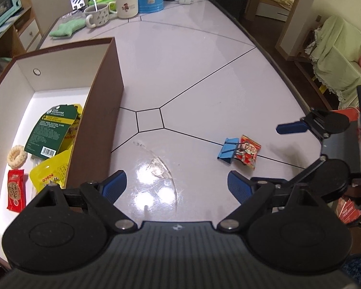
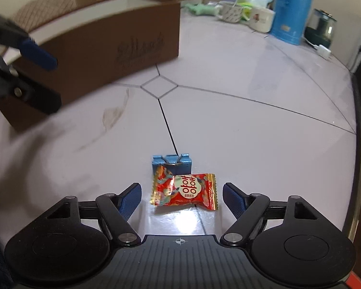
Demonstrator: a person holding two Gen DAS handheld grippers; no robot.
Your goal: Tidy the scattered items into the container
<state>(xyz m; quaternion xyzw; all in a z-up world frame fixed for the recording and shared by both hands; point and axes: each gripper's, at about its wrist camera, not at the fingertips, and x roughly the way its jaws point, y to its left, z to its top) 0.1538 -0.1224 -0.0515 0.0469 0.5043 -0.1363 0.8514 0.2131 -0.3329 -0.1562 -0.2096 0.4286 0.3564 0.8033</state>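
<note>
The red candy packet (image 2: 184, 190) lies on the desk (image 2: 252, 132) touching a blue binder clip (image 2: 172, 163), between the right claw's (image 2: 182, 198) open jaws. Light, crinkly, probably slippery: pinch its middle. The left claw (image 1: 177, 186) gapes empty.

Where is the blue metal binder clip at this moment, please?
The blue metal binder clip lies on the white tabletop, touching the far edge of the red candy wrapper, centred in the right wrist view; in the left wrist view it sits right of the brown cardboard box.
</note>
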